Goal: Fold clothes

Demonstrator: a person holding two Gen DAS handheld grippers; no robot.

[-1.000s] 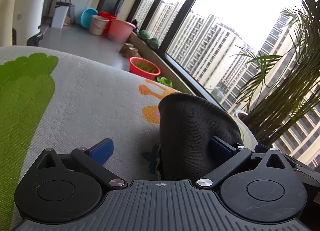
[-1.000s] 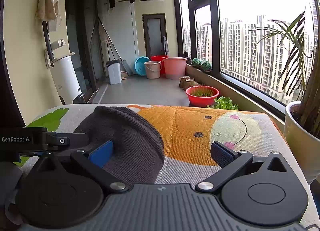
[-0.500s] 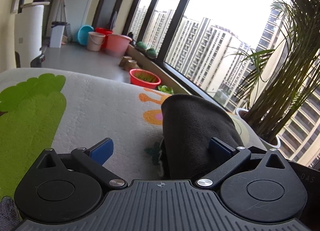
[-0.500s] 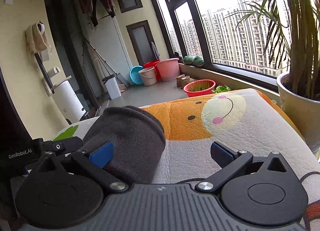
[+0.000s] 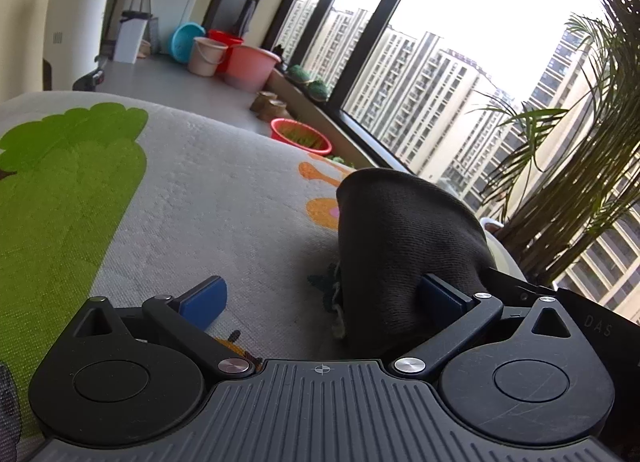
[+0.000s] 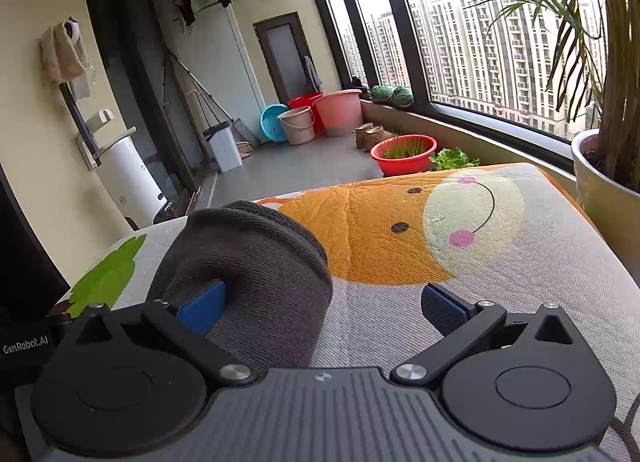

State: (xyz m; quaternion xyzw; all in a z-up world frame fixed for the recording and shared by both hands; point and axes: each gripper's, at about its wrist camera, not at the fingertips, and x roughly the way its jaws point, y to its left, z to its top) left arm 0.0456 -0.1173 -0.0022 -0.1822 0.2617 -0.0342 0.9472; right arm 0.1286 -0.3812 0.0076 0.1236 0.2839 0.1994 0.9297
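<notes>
A dark grey knitted garment (image 5: pixel 404 246) hangs bunched between the two grippers above a cartoon-print cloth (image 5: pixel 208 198). In the left wrist view it drapes over my right fingertip (image 5: pixel 444 296). My left gripper (image 5: pixel 324 296) is open, its jaws wide apart. In the right wrist view the same garment (image 6: pixel 260 278) wraps over my left fingertip (image 6: pixel 202 304). My right gripper (image 6: pixel 320 304) is open too. The other gripper's black body (image 6: pixel 28 342) shows at the left edge of that view.
The cloth-covered surface (image 6: pixel 480 262) bears an orange cartoon face and a green tree. A potted palm (image 6: pixel 612 166) stands at its right edge. Buckets and basins (image 6: pixel 320 114) sit on the balcony floor beyond, along the window.
Both cameras have tilted and shifted slightly. The garment now sits further around the right gripper's left finger. Both grippers stay wide open.
</notes>
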